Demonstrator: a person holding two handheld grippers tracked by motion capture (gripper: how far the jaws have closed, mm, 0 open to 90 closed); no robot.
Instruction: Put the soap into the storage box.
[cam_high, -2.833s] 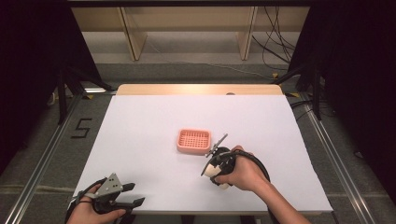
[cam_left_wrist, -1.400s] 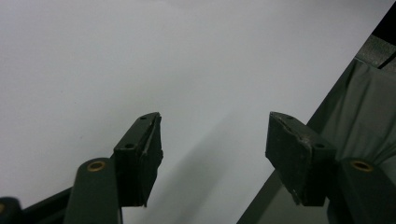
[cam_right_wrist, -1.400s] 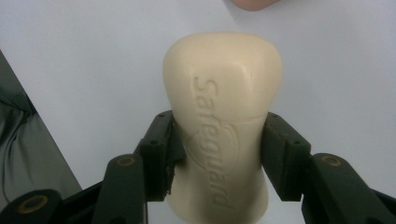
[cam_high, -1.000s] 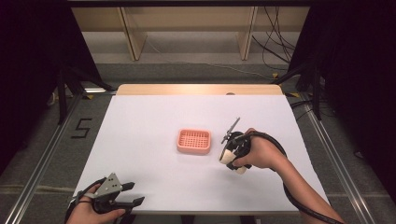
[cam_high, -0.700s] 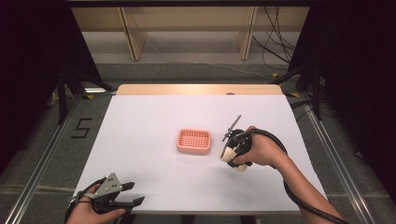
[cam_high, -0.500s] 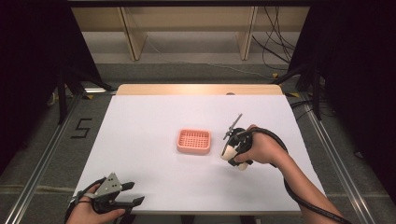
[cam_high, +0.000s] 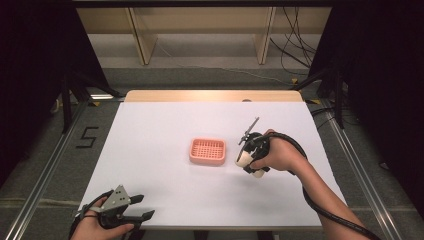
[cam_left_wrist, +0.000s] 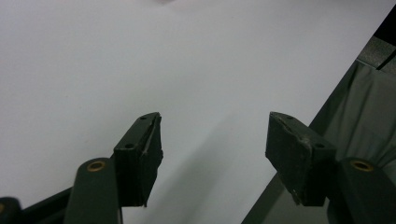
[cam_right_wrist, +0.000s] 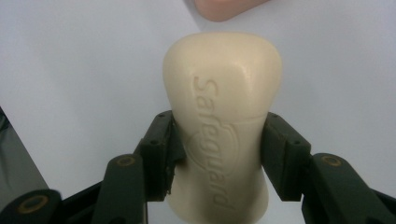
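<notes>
Over white table (cam_high: 165, 125), right gripper (cam_right_wrist: 217, 140) jaws clamp cream soap bar (cam_right_wrist: 222, 107); left gripper (cam_left_wrist: 212, 144) jaws gape wide, empty

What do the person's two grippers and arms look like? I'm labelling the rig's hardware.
Both grippers have two black jaws with brass-coloured rivets. The left gripper carries a grey three-cornered plate on top. A thick black cable trails from the right gripper. The forearms are bare, no sleeves.

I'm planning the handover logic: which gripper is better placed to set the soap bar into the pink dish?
Right. The right gripper already clamps the soap bar just beside the pink dish. The left gripper sits open at the table's near left corner, far from both.
</notes>
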